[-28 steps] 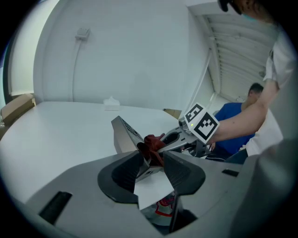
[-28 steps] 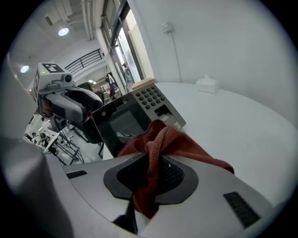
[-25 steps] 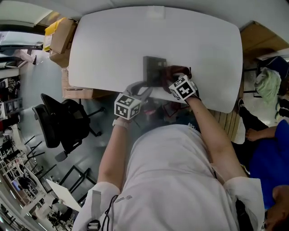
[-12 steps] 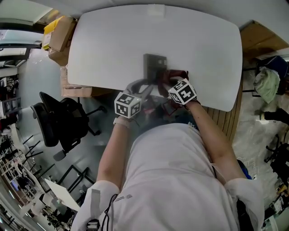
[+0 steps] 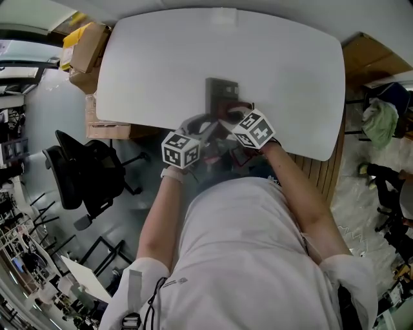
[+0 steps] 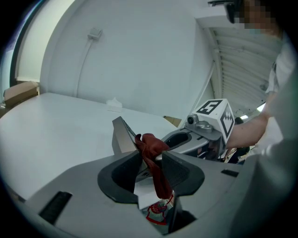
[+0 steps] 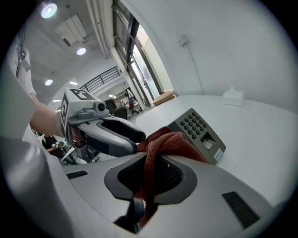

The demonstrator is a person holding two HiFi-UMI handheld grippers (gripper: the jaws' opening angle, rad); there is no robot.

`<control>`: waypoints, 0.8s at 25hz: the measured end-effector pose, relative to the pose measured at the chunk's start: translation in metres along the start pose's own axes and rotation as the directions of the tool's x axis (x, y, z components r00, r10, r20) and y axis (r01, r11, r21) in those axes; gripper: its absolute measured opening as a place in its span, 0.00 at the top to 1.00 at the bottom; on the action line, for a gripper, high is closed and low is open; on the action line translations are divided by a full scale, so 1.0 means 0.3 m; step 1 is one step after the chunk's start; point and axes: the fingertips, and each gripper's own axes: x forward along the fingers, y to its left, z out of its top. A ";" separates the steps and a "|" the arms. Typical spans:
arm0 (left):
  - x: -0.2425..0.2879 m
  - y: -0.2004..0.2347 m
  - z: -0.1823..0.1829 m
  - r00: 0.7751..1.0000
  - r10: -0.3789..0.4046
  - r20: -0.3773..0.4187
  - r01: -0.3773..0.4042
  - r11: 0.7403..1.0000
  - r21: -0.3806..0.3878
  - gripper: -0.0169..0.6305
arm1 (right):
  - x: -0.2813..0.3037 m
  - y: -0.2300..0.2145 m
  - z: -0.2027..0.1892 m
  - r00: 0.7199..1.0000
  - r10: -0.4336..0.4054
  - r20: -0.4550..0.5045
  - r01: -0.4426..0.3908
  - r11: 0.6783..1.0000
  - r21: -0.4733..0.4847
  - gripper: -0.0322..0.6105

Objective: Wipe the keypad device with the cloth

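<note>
The dark grey keypad device [image 5: 221, 91] lies near the front edge of the white table [image 5: 155, 64]. Its buttons [image 7: 194, 124] face up. My right gripper [image 5: 231, 116] is shut on the red cloth [image 7: 172, 139] at the device's near end. The cloth bunches over the jaws [image 5: 239, 107]. My left gripper [image 5: 205, 126] reaches in from the left at the table edge. Its jaws are closing, and a fold of the cloth [image 6: 151, 144] hangs in the gap between them, not pinched. The device [image 6: 120, 135] stands just beyond that gap.
A small white box [image 5: 222, 16] sits at the table's far edge. Cardboard boxes [image 5: 87, 48] are stacked off the left corner, and a black office chair [image 5: 90, 174] stands below them. A wooden panel [image 5: 371, 55] and slatted boards lie to the right.
My right gripper has carried the cloth left and nearer, from the device's right side to its near end. The left gripper has barely moved. A person in blue at the right has left the view.
</note>
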 end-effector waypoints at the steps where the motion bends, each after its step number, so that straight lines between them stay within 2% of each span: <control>1: -0.001 0.000 0.000 1.000 -0.003 0.004 0.003 1.000 -0.007 0.76 | 0.000 0.000 0.002 1.000 0.006 -0.002 -0.006 1.000 -0.007 0.85; 5: -0.001 0.000 -0.005 1.000 -0.009 -0.003 0.009 1.000 0.019 0.76 | -0.002 -0.031 0.032 0.999 -0.003 0.038 0.002 0.999 0.034 0.85; 9: 0.002 0.000 -0.009 1.000 -0.002 -0.004 0.002 1.000 0.017 0.76 | 0.008 -0.084 0.086 0.996 -0.063 0.067 0.061 0.997 0.041 0.85; 15: 0.012 0.001 -0.011 0.999 0.035 -0.042 -0.032 0.997 0.071 0.76 | 0.019 -0.187 0.149 0.985 -0.150 0.086 0.144 0.987 0.073 0.85; 20: 0.012 0.015 -0.010 0.997 0.056 -0.051 -0.052 0.996 0.073 0.79 | 0.038 -0.204 0.164 0.986 -0.150 0.077 0.147 0.988 0.047 0.85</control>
